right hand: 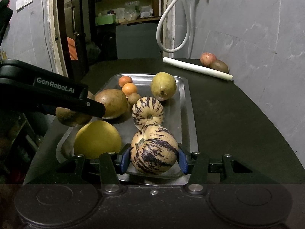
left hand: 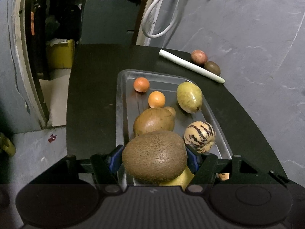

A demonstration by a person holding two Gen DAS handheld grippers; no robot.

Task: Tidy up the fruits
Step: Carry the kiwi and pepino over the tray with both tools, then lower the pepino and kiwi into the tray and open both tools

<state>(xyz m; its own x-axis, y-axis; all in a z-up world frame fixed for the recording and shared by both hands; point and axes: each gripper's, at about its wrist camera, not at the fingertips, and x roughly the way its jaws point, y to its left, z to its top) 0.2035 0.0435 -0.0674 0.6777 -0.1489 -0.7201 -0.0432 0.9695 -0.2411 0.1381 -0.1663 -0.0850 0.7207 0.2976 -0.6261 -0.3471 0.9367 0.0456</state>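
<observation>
Steel tray [right hand: 183,103] crowded with fruit, left gripper [left hand: 154,159] clutching kiwi [left hand: 154,156], right gripper [right hand: 152,156] clutching striped melon [right hand: 154,149]

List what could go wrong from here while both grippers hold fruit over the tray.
1. The tray is crowded; setting the striped melon from the right gripper down may knock the second striped melon just behind it.
2. The kiwi in the left gripper hangs over the yellow fruit and could roll off it if released there.
3. The two grippers work close together and could collide.
</observation>
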